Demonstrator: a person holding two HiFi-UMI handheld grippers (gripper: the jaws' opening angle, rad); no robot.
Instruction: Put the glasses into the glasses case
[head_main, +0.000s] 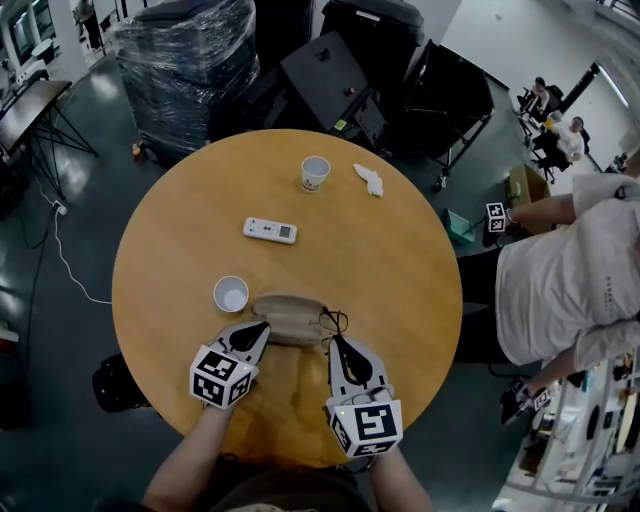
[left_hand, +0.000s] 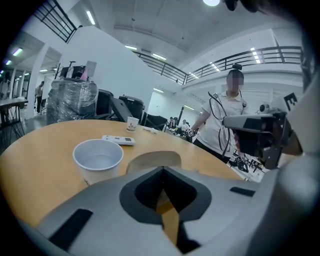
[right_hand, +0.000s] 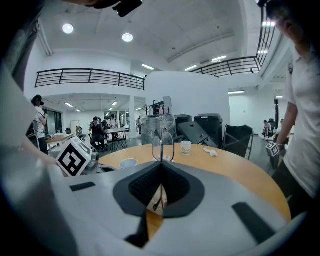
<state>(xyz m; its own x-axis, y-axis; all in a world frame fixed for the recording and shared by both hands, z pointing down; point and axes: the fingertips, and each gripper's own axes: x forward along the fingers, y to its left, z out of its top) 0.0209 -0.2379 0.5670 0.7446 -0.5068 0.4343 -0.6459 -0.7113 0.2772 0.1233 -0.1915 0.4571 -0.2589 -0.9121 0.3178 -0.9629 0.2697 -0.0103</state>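
Note:
A tan soft glasses case (head_main: 288, 312) lies near the front edge of the round wooden table (head_main: 400, 270). My left gripper (head_main: 263, 327) is shut, pinching the case's near left end; in the left gripper view the case (left_hand: 152, 160) rises just past the jaw tips of that gripper (left_hand: 163, 169). Thin black-framed glasses (head_main: 333, 322) sit at the case's right end. My right gripper (head_main: 333, 343) is shut on them. In the right gripper view the glasses (right_hand: 163, 145) stand upright, held at the bottom between the tips of that gripper (right_hand: 161, 164).
An empty white cup (head_main: 231, 294) stands just left of the case. A white remote (head_main: 270, 230), a printed paper cup (head_main: 315, 173) and a crumpled tissue (head_main: 369, 179) lie farther back. A person in a white shirt (head_main: 560, 280) stands at the table's right.

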